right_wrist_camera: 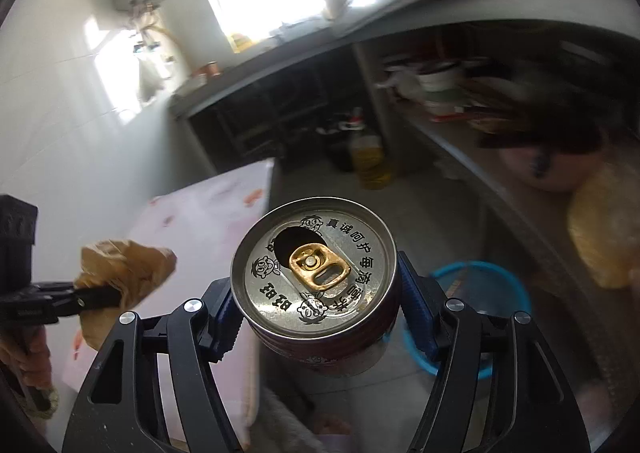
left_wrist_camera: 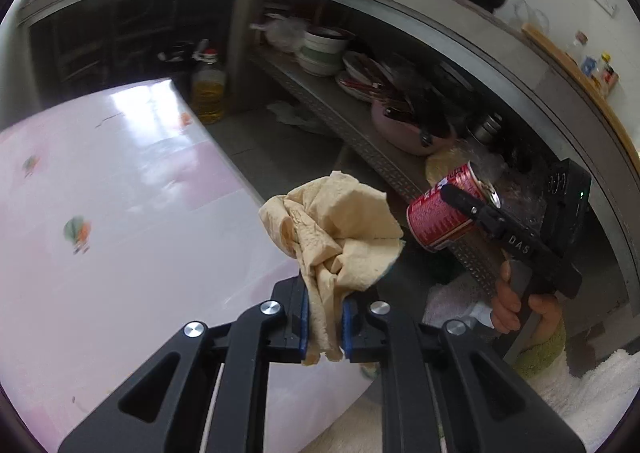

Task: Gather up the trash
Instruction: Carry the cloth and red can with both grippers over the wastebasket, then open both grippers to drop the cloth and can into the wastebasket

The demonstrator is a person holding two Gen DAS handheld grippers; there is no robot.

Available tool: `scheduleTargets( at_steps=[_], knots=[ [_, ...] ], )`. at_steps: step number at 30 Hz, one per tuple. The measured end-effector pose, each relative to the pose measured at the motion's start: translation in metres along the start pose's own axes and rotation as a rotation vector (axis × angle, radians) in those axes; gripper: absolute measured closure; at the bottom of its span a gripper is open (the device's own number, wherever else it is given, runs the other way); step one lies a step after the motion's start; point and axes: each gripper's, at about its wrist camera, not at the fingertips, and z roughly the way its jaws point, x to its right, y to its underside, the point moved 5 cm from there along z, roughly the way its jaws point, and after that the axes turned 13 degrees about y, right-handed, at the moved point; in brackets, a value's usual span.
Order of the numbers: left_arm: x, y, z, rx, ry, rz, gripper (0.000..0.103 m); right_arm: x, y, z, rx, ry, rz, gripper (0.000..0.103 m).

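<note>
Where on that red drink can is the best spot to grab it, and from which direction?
Across the round side wall, just below the top rim, one finger on each opposite side. That is how the right gripper holds the can now: its blue pads press the curved wall, which gives broad, even contact. The lid is a poor spot, since its opened mouth and gold tab offer little to grip.

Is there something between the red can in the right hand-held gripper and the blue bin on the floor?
Nothing visible: the can, held by the right hand-held gripper, has only bare floor between it and the blue bin lower right.
</note>
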Motion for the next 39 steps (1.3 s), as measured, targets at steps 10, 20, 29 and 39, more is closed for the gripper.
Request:
scheduleTargets(
  at_steps=[10, 20, 29, 39],
  knots=[
    [-0.004, -0.054, 0.275, -0.534, 0.114, -0.149, 0.090, 0.117, 0.065, 0.046, -0.200, 0.222, 0.248, 0.039],
    [-0.070, -0.029, 0.419, -0.669, -0.001, -0.481, 0.044, 0.137, 0.081, 0.073, -0.280, 0.263, 0.291, 0.039],
    [-0.067, -0.075, 0.351, -0.516, 0.104, -0.499, 0.043, 0.106, 0.073, 0.117, -0.322, 0.208, 0.178, 0.039],
    [-0.051, -0.113, 0.145, -0.217, 0.110, -0.243, 0.025, 0.074, 0.081, 0.245, -0.520, 0.173, 0.094, 0.032]
  ],
)
